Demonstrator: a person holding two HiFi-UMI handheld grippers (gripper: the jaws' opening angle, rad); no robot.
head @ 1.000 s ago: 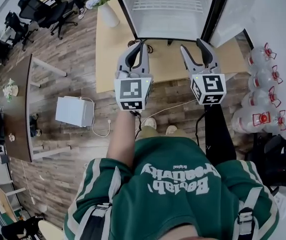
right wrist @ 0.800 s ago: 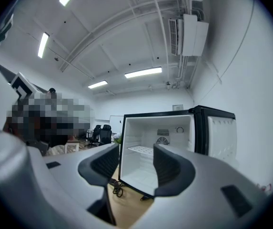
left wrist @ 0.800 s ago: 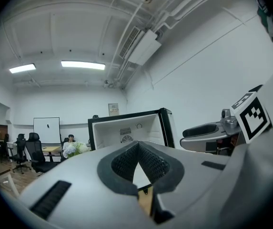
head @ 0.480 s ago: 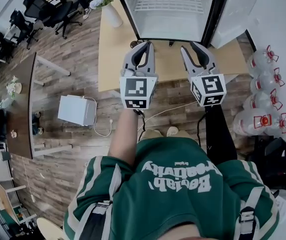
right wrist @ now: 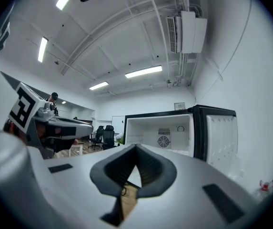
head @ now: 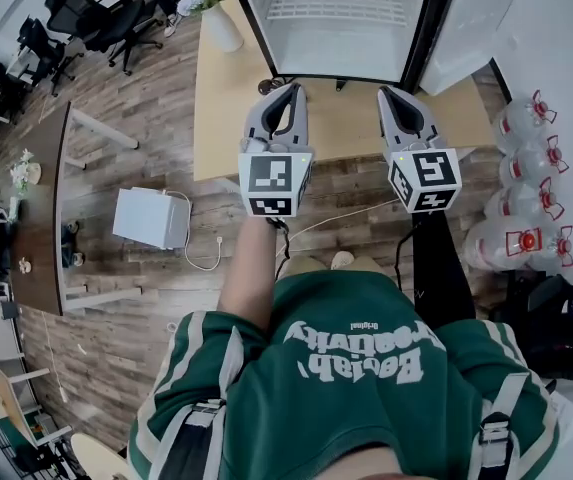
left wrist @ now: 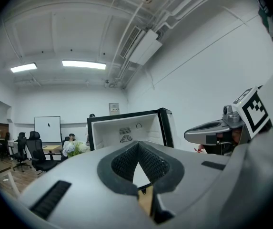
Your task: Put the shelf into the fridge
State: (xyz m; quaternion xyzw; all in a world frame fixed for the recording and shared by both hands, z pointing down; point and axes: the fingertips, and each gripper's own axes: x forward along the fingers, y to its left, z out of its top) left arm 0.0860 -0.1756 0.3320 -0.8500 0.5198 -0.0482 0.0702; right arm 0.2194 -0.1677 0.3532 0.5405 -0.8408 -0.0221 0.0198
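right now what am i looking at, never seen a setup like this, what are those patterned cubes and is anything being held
There is no robot. A person holds a hand tool with two jaws in each hand: the left gripper and the right gripper. The patterned cubes are part of those tools. The wide picture comes from a camera on the person's head, looking down. The other two come from cameras riding on each gripper, looking out along its jaws. Ahead stands a small fridge with its door open, on a light wooden table, beside a vase of flowers. Both grippers are shut and empty; the right one's jaws have just been closing, with nothing between them.
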